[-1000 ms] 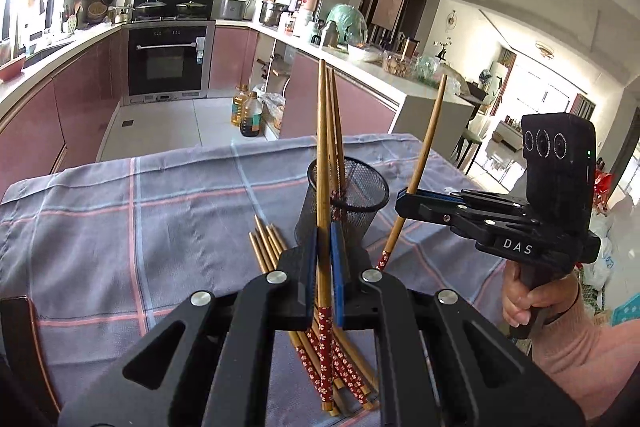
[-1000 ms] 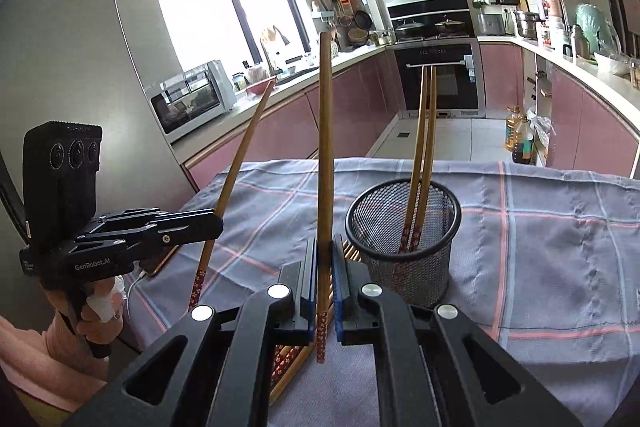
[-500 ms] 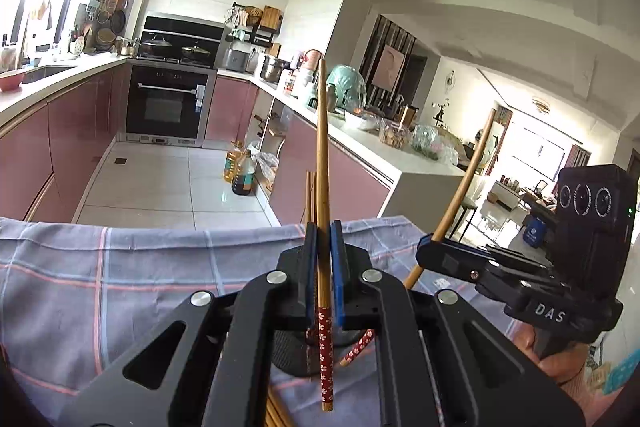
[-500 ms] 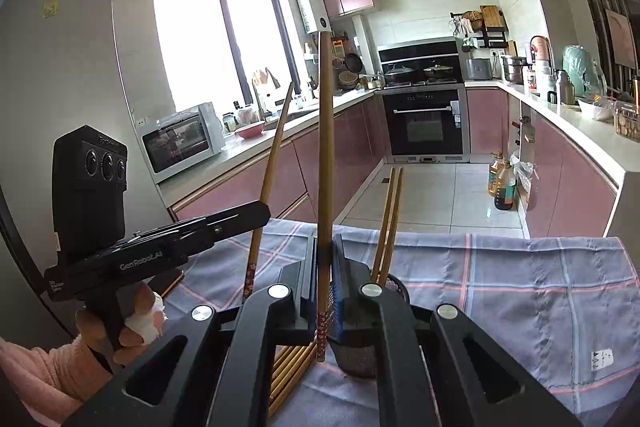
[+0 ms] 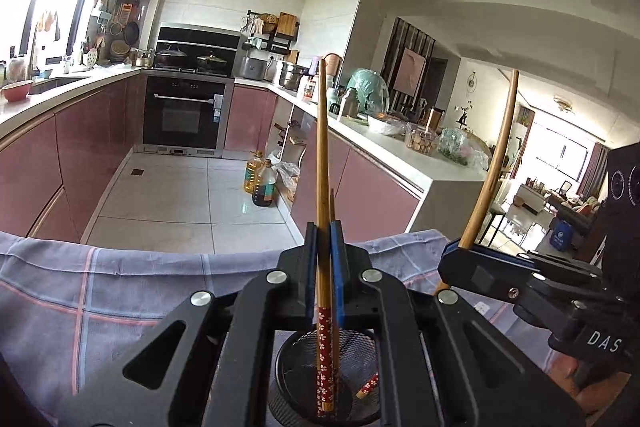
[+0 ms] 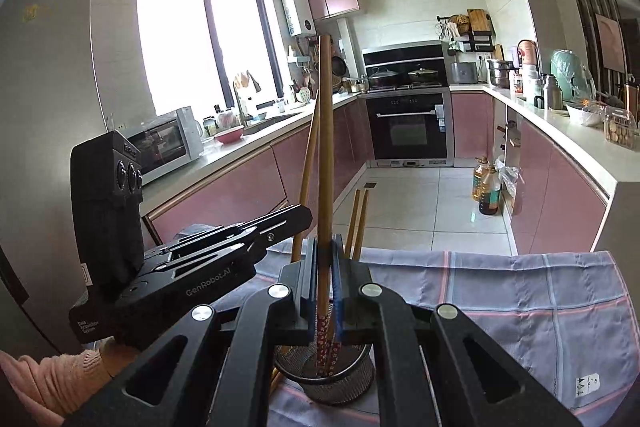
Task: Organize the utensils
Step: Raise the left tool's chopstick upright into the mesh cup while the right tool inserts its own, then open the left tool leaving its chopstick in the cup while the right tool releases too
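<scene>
Wooden chopsticks [image 5: 322, 163], wire-mesh metal holder [image 5: 352, 379]

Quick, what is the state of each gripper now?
Left gripper: shut on a chopstick.
Right gripper: shut on another chopstick, above the mesh cup.

Two wooden chopsticks with red flowered ends stand nearly upright, their patterned tips inside the black mesh holder [image 5: 324, 383]. One chopstick [image 5: 322, 187] is straight; the other chopstick [image 5: 490, 171] leans outward.

The right hand-held gripper [image 6: 325, 283] clamps a chopstick [image 6: 325, 147] (upright) over the mesh holder [image 6: 352, 379].
</scene>
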Demonstrator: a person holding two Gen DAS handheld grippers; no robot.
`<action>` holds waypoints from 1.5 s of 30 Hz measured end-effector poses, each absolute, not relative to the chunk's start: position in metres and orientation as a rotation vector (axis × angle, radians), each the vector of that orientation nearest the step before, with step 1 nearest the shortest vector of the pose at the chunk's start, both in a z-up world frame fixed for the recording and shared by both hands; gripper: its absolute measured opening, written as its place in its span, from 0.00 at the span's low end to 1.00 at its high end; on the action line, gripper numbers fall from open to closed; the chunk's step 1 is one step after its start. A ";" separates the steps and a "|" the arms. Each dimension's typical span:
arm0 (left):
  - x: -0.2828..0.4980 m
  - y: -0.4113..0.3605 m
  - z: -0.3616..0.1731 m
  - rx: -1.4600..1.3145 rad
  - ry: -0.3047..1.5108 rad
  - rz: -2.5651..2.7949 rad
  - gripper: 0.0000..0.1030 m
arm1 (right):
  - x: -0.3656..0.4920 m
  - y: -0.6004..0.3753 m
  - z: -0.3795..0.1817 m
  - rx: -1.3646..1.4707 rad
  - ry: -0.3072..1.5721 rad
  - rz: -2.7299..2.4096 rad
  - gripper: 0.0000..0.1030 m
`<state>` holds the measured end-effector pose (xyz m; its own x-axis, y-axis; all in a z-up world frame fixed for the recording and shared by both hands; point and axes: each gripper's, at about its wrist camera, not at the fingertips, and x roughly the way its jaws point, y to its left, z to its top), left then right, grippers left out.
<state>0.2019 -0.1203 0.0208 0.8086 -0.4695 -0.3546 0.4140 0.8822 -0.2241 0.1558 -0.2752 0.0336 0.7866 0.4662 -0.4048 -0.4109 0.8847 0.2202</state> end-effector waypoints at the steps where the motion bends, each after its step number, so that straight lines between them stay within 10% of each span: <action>1: 0.202 -0.121 0.015 -0.129 0.426 -0.469 0.07 | 0.158 -0.275 0.030 0.122 0.484 0.476 0.06; 18: 0.205 -0.116 -0.042 -0.031 0.628 -0.524 0.07 | 0.191 -0.259 -0.023 0.146 0.716 0.458 0.08; 45: 0.121 -0.037 -0.032 -0.024 0.595 -0.435 0.41 | 0.104 -0.233 -0.016 0.067 0.619 0.560 0.42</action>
